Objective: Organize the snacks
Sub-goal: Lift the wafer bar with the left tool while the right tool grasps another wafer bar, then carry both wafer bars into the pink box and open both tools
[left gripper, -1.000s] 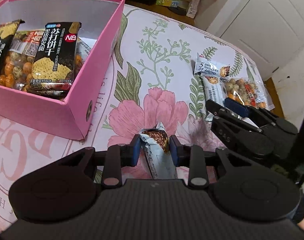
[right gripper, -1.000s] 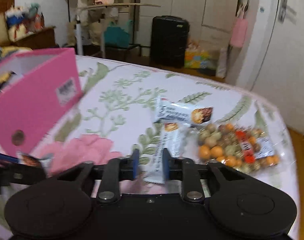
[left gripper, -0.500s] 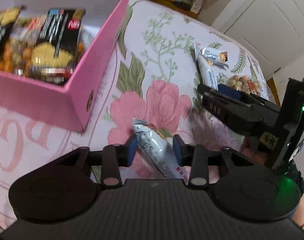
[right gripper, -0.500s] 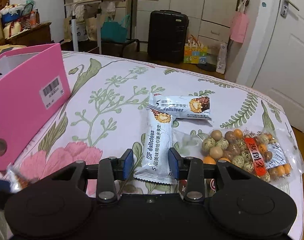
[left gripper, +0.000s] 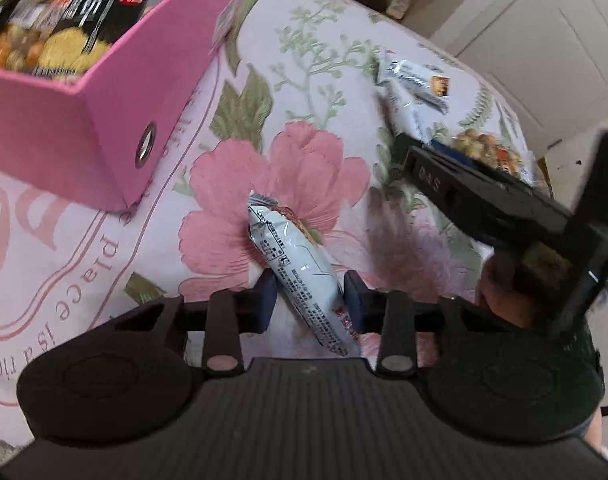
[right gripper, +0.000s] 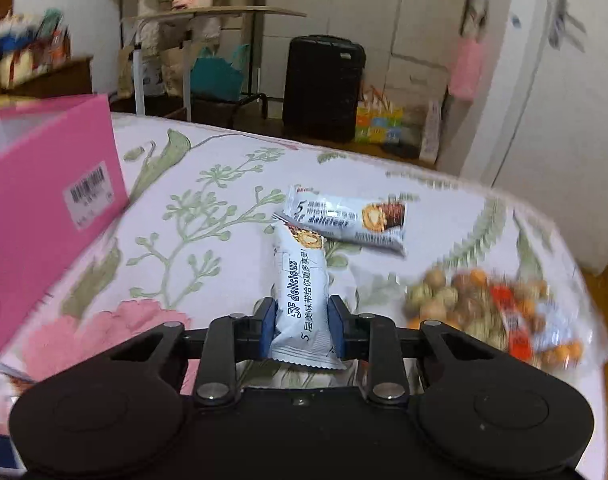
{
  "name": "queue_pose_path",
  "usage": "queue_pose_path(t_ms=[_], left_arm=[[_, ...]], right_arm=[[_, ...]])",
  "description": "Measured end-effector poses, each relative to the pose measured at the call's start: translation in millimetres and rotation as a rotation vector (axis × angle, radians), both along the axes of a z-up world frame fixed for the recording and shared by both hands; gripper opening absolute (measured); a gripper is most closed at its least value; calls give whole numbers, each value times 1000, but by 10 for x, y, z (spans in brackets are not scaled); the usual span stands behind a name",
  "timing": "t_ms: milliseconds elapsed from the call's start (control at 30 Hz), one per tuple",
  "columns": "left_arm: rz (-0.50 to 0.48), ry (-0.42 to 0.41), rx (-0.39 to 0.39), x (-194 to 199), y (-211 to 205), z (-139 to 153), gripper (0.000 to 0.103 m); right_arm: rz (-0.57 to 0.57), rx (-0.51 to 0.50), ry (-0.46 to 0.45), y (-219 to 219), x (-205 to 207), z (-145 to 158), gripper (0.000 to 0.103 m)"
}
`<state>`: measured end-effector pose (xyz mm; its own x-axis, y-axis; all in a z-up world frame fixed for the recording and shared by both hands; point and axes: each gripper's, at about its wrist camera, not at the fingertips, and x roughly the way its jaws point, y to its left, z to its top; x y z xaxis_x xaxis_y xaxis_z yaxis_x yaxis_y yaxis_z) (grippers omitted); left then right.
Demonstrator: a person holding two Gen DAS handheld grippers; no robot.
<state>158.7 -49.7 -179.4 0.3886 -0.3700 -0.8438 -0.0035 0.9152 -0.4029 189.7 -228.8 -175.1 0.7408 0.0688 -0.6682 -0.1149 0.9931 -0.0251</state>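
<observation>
Silver-wrapped snack bars, one at each gripper, beside a pink box.

The left gripper has spread its fingers: a second ago they pinched the left bar, which now lies loose and tilted between them on the flowered cloth, short of the pink box, so that bar seems dropped rather than stowed. The right gripper, slack half a second ago, now pinches the right bar at its near end; it looks ready to lift. Near it lie a third bar and a nut bag. Behind the table: a black suitcase, white cupboard doors.
</observation>
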Motion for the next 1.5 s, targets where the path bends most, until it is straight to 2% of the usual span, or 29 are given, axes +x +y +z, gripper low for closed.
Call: queue_pose_path(t_ms=[133, 267, 400, 567, 900, 1200, 1500], left_arm=[[-36, -17, 14, -16, 3, 52, 31], [-82, -29, 40, -59, 27, 118, 30], [-130, -19, 60, -120, 50, 186, 29], [-182, 19, 48, -201, 61, 252, 29], [-247, 117, -10, -308, 266, 474, 27], [-220, 100, -24, -385, 748, 892, 26], [-46, -61, 17, -246, 1502, 1444, 26]], right_arm=[[17, 53, -16, 14, -296, 140, 30], [-20, 101, -1, 13, -558, 214, 30], [-63, 123, 67, 10, -764, 250, 30], [-93, 221, 151, -59, -997, 314, 30], [-33, 186, 200, 145, -1410, 739, 30], [65, 238, 184, 318, -1615, 1179, 30], [212, 243, 113, 784, -1399, 1444, 30]])
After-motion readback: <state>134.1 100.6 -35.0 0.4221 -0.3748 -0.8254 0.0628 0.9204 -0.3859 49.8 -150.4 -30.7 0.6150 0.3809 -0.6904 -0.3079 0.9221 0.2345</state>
